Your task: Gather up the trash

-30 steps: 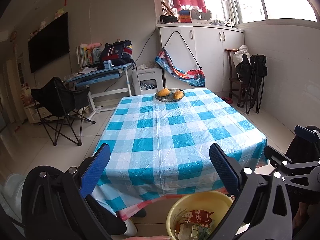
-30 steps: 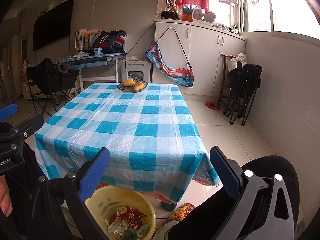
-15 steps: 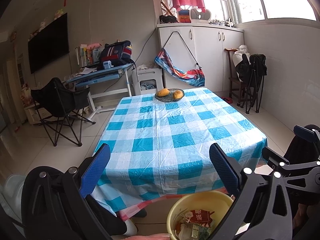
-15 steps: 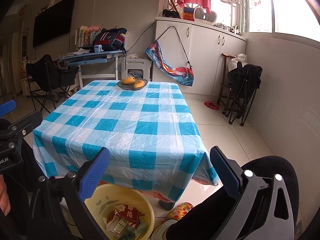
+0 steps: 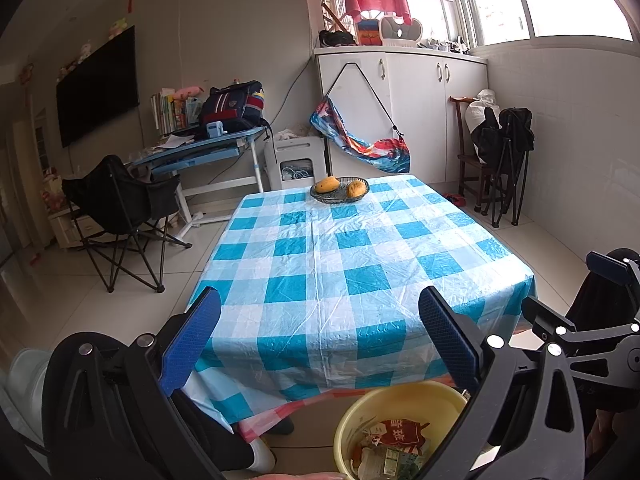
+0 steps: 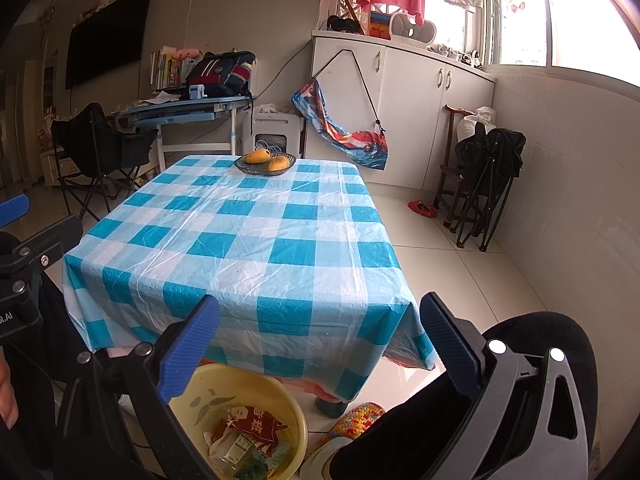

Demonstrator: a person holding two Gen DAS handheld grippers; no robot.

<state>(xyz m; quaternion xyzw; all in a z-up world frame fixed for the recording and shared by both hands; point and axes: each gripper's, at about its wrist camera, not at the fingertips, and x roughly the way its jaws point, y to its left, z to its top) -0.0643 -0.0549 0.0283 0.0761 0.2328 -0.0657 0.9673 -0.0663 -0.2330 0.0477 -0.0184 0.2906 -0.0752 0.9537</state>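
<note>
A yellow basin (image 5: 400, 404) stands on the floor at the table's near edge and holds trash: a red snack wrapper (image 5: 400, 434) and crumpled packets. It also shows in the right wrist view (image 6: 276, 396), with the wrapper (image 6: 252, 424) inside. My left gripper (image 5: 320, 336) is open and empty, above the basin and in front of the table. My right gripper (image 6: 320, 336) is open and empty, to the right of the left one, also above the basin. The blue-and-white checked tablecloth (image 5: 340, 248) bears no trash that I can see.
A wire fruit basket (image 5: 339, 190) with two mangoes sits at the table's far end. A black folding chair (image 5: 120, 208) stands at the left, a desk (image 5: 192, 152) behind it. Folded chairs (image 6: 484, 168) lean on the right wall. A colourful slipper (image 6: 352, 424) lies by the basin.
The right wrist view has shifted a little, so the table sits slightly further left and lower. The left gripper has barely moved. Both grippers stay open.
</note>
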